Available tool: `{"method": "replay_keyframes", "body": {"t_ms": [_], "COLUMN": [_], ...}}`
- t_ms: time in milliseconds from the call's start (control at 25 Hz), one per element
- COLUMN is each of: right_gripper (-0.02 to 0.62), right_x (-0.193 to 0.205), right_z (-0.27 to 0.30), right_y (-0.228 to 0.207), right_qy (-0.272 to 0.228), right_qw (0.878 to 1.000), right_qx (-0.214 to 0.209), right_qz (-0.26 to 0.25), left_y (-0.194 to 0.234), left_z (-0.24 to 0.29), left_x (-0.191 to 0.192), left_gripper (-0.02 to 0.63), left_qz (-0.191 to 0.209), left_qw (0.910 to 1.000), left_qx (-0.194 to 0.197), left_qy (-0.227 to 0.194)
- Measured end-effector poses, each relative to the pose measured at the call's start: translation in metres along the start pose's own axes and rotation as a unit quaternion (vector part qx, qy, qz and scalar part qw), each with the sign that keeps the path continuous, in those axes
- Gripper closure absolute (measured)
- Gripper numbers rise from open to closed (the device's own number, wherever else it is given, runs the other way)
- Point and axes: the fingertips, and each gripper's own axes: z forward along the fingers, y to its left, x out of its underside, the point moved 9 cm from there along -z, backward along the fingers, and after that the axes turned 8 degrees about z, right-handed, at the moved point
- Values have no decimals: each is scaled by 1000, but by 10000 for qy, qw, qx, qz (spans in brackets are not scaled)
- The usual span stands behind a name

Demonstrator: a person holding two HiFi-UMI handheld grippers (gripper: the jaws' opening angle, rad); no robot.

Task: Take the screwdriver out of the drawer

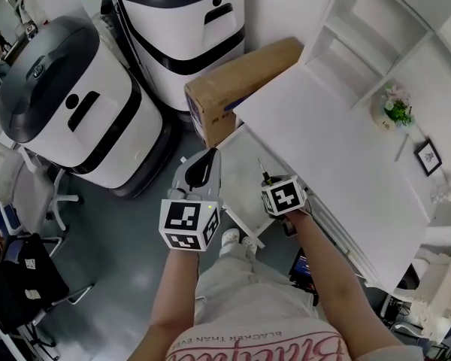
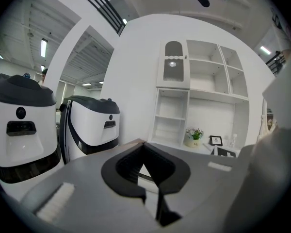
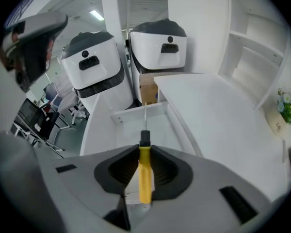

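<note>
Now your right gripper (image 3: 144,148) had its fingers clamped on the yellow handle of the screwdriver (image 3: 145,178). The black collar and the thin metal shaft stuck out past the fingertips and pointed down toward the open drawer (image 3: 131,113). The tool hung above that white drawer and touched nothing inside it. The head view showed the drawer pulled out from under the white desk (image 1: 338,156), just beside a cardboard box (image 1: 237,89) that stood on the floor against the desk's end. Your left gripper (image 2: 143,144) was empty: its fingertips met at the front with nothing between them, and it pointed roughly level past the desk toward the white shelf unit (image 2: 203,91). On the desk near the shelves stood a small potted plant (image 1: 395,108) and a picture frame (image 1: 428,157). Two white and black machines (image 1: 75,111) stood on the floor beyond the box.
</note>
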Motion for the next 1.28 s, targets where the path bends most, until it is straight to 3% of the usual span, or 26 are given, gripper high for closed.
{"method": "replay_keyframes", "body": {"t_ms": [360, 720, 1040, 1280], "right_gripper": [511, 511, 511, 511], "right_x": [-21, -37, -39, -44], "right_z": [-52, -104, -147, -180], "right_y": [-9, -19, -22, -21], "right_qy": [-647, -1477, -2192, -2858], "right_qw": [9971, 9882, 9750, 9576], "right_qx": [-150, -208, -74, -84], "right_qz": [-376, -334, -356, -360], "left_y": [-13, -22, -22, -14], "left_z": [-7, -11, -12, -8], "left_x": [-19, -36, -47, -56], "left_gripper": [603, 603, 603, 603], "left_qz": [181, 352, 455, 499], "left_qw": [9996, 9984, 9971, 9960], "left_qx": [-30, -39, -56, -144], "left_qy": [-231, -437, -602, -729]}}
